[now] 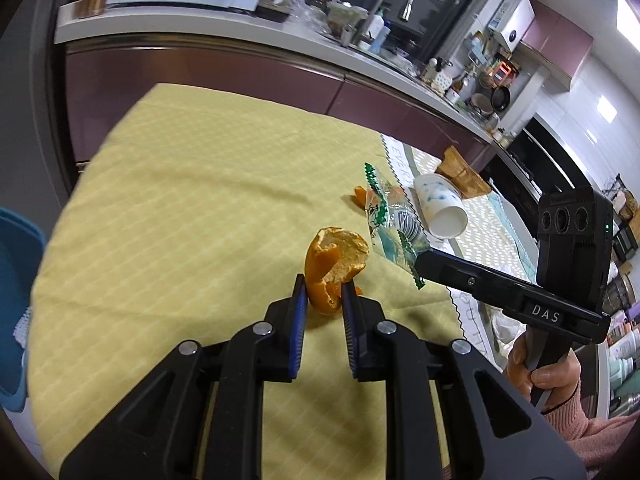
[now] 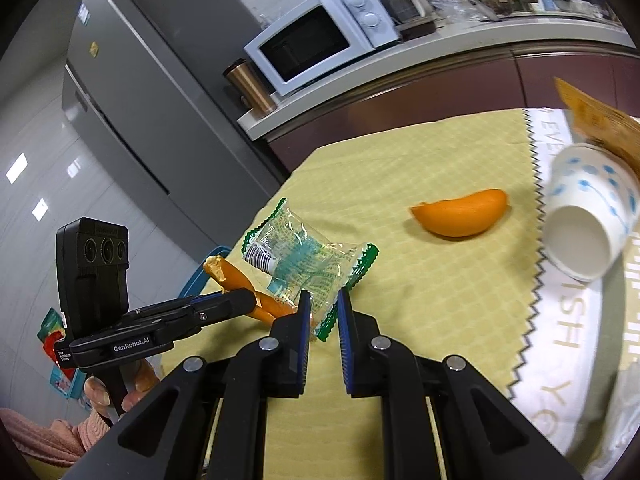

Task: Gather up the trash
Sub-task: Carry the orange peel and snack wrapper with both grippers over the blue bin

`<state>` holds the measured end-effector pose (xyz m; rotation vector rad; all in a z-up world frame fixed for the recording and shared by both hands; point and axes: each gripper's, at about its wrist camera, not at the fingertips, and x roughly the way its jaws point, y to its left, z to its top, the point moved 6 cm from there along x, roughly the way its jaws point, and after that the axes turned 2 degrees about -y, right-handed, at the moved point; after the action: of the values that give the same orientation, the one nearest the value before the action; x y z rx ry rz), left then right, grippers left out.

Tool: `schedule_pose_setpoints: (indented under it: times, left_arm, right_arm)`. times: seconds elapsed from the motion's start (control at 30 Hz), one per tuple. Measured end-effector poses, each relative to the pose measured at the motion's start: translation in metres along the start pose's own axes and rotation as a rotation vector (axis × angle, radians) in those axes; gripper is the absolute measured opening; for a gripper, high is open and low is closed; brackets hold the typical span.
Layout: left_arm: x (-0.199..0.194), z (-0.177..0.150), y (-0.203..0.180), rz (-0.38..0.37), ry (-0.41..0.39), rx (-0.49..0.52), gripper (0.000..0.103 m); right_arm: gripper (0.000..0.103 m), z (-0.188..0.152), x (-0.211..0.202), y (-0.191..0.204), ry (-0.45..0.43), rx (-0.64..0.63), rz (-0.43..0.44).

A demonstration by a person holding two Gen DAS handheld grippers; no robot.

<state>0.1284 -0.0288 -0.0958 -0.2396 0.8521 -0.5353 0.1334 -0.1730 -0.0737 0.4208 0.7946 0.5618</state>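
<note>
My left gripper [image 1: 324, 290] is shut on a curled piece of orange peel [image 1: 338, 258], lifted above the yellow tablecloth [image 1: 180, 200]. My right gripper [image 2: 323, 306] is shut on the corner of a clear wrapper with green edges [image 2: 300, 260], also raised off the cloth. Each view shows the other tool: the right gripper [image 1: 420, 262] with the wrapper [image 1: 394, 224] hanging from its tip, and the left gripper [image 2: 250, 300] with the peel [image 2: 234, 278]. A second peel [image 2: 460, 212] lies on the cloth, and a paper cup [image 2: 588, 224] lies on its side.
A brown paper bag [image 1: 460, 176] lies behind the cup on a white mat with a zigzag edge [image 2: 568, 340]. A blue bin [image 1: 16, 300] stands off the table's left side. A counter with a microwave [image 2: 320, 36] and a fridge [image 2: 140, 100] stand beyond the table.
</note>
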Motion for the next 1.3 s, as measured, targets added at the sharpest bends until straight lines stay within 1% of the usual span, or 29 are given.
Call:
schedule_pose_setpoints:
  times: [0.37,0.63,0.9,1.3]
  left_arm:
    - [-0.054,-0.007,0.040,0.058,-0.061,-0.031,0.017]
    - [-0.083,-0.011,0.056,0.097,-0.098,-0.044,0.017]
    - [-0.099,-0.011,0.066,0.126,-0.122,-0.057,0.017]
    - [-0.126,-0.013,0.095,0.173,-0.161,-0.096,0.017]
  right_arm:
    - [0.012,0.002,0.022,0.035,0.035,-0.056,0.055]
    - [0.012,0.002,0.034,0.053,0.061,-0.093,0.089]
    - [0.012,0.006,0.046,0.073,0.079,-0.132,0.117]
    - [0.012,0.006,0.066,0.105,0.112,-0.183,0.160]
